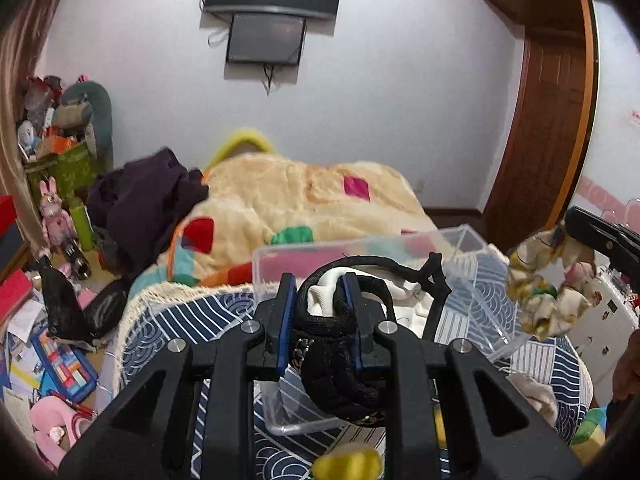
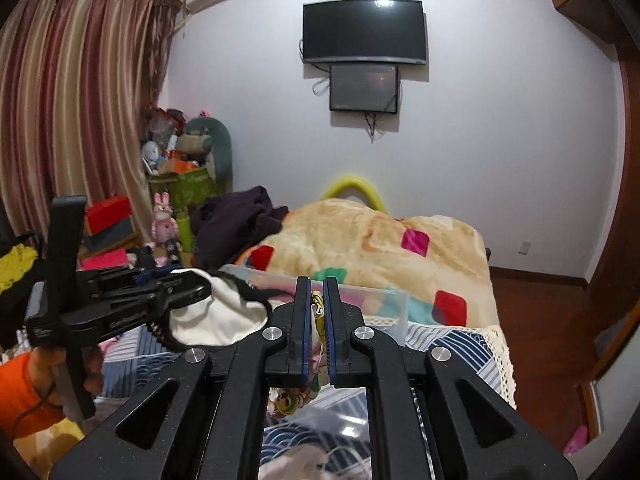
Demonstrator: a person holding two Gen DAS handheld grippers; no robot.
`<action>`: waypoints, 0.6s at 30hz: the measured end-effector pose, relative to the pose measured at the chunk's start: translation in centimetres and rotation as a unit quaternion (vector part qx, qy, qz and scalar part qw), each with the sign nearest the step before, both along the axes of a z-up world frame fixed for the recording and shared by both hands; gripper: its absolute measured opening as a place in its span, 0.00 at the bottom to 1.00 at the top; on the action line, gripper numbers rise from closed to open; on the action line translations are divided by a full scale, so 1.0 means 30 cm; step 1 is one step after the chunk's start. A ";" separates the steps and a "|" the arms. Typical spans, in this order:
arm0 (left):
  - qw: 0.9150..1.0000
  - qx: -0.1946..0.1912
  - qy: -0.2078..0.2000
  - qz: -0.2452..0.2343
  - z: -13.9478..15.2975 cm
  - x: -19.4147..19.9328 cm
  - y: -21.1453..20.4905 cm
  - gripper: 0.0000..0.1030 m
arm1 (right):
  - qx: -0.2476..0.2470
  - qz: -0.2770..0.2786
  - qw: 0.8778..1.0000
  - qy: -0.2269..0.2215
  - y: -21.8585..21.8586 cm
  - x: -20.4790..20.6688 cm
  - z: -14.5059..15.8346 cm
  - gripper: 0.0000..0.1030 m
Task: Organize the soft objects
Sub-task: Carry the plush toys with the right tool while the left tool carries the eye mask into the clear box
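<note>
The left gripper has its fingers closed on a black-edged white soft cloth piece, held over the clear plastic storage box on the bed, probably for dropping it in. The right gripper pinches a floral cream fabric scrunchie between nearly shut fingers (it hangs in the air beside the box's right edge), probably waiting its turn.
</note>
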State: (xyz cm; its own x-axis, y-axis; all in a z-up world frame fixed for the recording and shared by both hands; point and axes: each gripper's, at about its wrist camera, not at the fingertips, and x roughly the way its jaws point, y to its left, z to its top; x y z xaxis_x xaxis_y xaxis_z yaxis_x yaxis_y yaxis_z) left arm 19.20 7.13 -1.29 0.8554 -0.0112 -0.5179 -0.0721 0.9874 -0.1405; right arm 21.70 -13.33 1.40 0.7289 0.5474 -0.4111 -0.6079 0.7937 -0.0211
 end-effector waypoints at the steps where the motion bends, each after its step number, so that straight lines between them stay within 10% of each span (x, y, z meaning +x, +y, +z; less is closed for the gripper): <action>1: 1.000 0.000 0.007 -0.002 -0.010 0.014 -0.001 0.22 | -0.008 -0.005 1.000 0.007 0.015 0.029 -0.021 0.05; 11: 0.997 0.022 0.057 -0.035 -0.089 0.072 -0.048 0.26 | -0.077 -0.001 0.994 0.084 0.065 0.133 -0.198 0.05; 18: 0.996 0.020 0.066 -0.055 -0.067 0.030 -0.057 0.55 | -0.090 0.011 0.989 0.115 0.012 0.105 -0.211 0.17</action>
